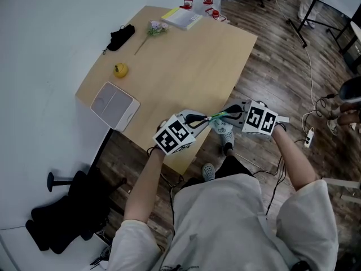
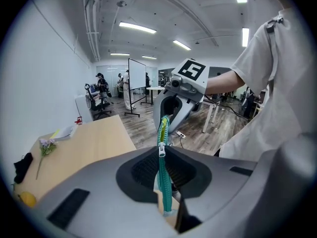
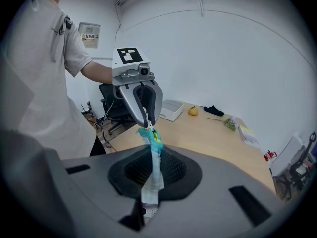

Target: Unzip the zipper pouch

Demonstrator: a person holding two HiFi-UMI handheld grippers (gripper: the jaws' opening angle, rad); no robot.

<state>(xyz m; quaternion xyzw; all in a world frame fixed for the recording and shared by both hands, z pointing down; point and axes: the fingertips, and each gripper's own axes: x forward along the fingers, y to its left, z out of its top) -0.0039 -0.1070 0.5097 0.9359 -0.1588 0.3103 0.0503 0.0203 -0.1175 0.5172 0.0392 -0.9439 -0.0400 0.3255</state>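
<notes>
Looking down, head view: my left claw [image 1: 200,119] and my right claw [image 1: 230,113] face each other tip to tip above the near edge of the pale wooden bench [image 1: 186,55]. The teal fabric zipper pouch [image 1: 217,116] is stretched between them in the air.
Bench top, head view: a flat white rectangular box [image 1: 114,105], a small yellow round object [image 1: 120,70], a black crumpled item [image 1: 120,36], a flower sprig [image 1: 153,29] and a yellow-edged booklet [image 1: 182,17] lie well apart from my claws.
Left claw, left gripper view: my jaws are nearly together and pinch the pouch's teal zipper band edge-on, so I have hold of it.
Slider, left gripper view: the small silver zipper slider [image 2: 161,151] sits on the band just beyond my jaws, on the side toward the right claw.
Pouch, left gripper view: it runs up from my jaws to the right claw's tips.
Right claw, right gripper view: my jaws are almost closed and clamp the pouch's paler end.
Pouch, right gripper view: its teal end, with a touch of yellow-green, reaches the left claw's tips, with the bench behind.
</notes>
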